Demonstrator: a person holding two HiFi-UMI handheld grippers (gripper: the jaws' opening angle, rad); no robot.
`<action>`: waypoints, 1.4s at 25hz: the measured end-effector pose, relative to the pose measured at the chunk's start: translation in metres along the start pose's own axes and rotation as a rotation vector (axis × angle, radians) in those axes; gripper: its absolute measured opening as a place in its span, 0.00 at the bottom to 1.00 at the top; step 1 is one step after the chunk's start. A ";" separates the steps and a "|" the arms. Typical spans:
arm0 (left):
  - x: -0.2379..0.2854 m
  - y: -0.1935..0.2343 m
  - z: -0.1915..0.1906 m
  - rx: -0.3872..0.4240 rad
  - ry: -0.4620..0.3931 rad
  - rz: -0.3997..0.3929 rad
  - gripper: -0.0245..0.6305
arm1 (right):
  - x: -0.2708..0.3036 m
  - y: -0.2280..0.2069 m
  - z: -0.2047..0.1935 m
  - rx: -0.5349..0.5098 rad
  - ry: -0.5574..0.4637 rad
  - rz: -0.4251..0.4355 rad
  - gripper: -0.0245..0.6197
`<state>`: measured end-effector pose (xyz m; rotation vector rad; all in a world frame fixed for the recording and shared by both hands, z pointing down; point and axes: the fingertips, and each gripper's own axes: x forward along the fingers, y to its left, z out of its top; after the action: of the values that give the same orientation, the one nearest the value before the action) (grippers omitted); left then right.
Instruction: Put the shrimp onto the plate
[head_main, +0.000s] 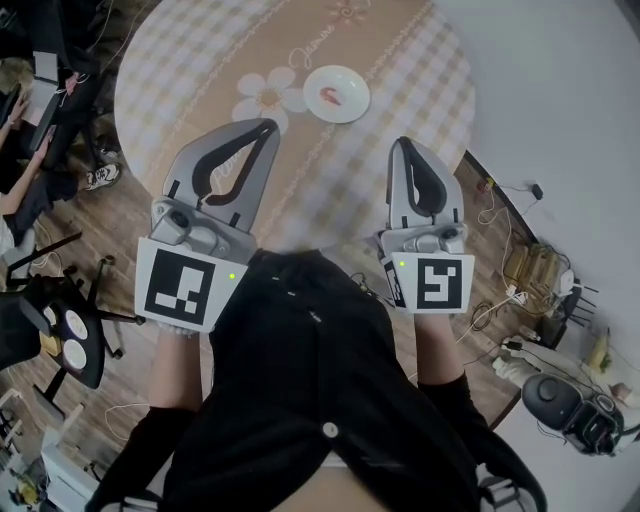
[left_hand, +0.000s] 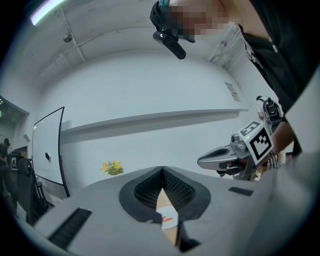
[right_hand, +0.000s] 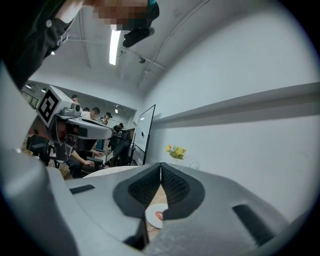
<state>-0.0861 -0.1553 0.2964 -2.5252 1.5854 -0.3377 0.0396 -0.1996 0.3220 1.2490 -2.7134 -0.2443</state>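
On the worktop (head_main: 200, 60), the shrimp (head_main: 329, 95) already lies on the plate (head_main: 353, 84), seemingly finished; left hand-held gripper (head_main: 268, 127) and right hand-held gripper (head_main: 403, 144) are closed, empty.

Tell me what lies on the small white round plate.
One small pink-red shrimp lies on the small white round plate, near its middle; the rest looks bare. The checked beige tablecloth beneath the plate is covered.

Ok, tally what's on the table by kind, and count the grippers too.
plate: 1
shrimp: 1, lying on the plate
grippers: 2, left gripper and right gripper, both shut and empty
Total: 4
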 end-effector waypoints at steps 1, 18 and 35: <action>0.000 0.000 0.000 -0.002 0.001 0.001 0.04 | 0.000 0.000 0.000 -0.001 -0.001 0.002 0.04; -0.001 -0.002 -0.001 -0.004 -0.007 -0.010 0.04 | -0.003 0.005 0.001 -0.023 0.016 0.005 0.04; -0.006 0.001 -0.001 -0.006 -0.009 -0.010 0.04 | 0.000 0.017 -0.001 -0.031 0.023 0.032 0.04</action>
<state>-0.0894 -0.1508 0.2964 -2.5363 1.5740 -0.3229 0.0267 -0.1889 0.3261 1.1913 -2.6969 -0.2654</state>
